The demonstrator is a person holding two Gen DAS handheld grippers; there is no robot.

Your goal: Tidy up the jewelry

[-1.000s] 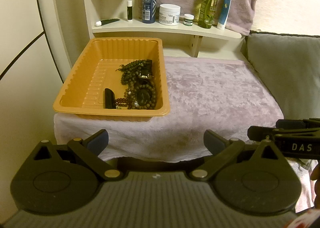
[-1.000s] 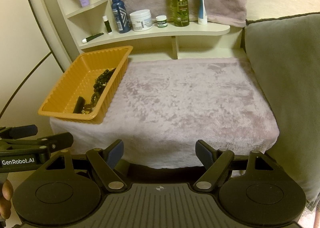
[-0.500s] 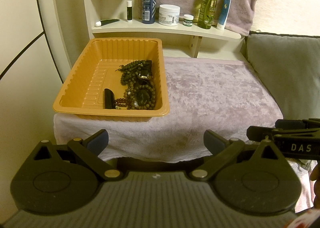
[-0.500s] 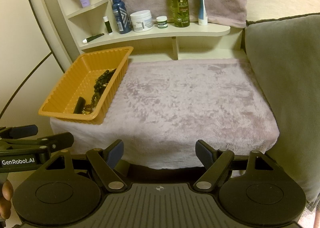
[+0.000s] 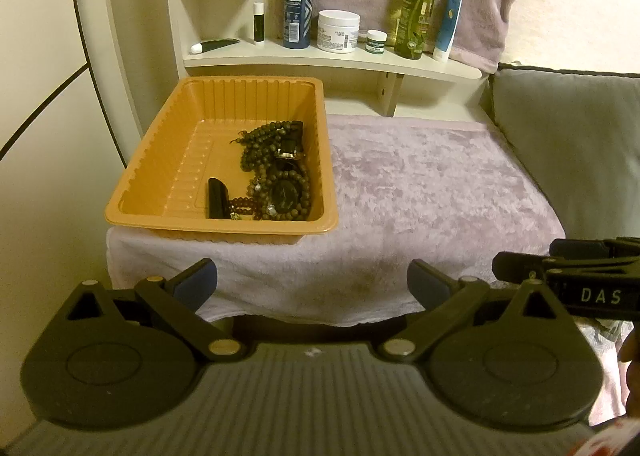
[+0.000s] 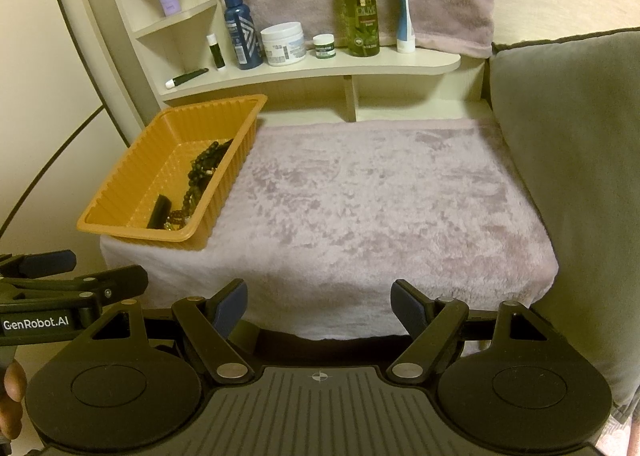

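An orange plastic tray [image 5: 160, 171] sits at the left end of a table covered with a mauve plush cloth [image 5: 420, 191]. In it lie dark bead bracelets [image 5: 264, 143], a black watch [image 5: 285, 193], a reddish bead bracelet [image 5: 242, 201] and a black oblong piece [image 5: 217, 197]. The tray also shows in the right wrist view [image 6: 132, 191]. My left gripper [image 5: 312, 280] is open and empty, held back in front of the table's near edge. My right gripper [image 6: 319, 302] is open and empty, also short of the near edge.
A cream shelf [image 5: 332, 61] behind the table holds a blue spray bottle [image 5: 298, 1], a white jar [image 5: 338, 31], a green bottle [image 5: 415, 9] and tubes. A grey cushion [image 6: 568, 159] stands along the right side. A wall is to the left.
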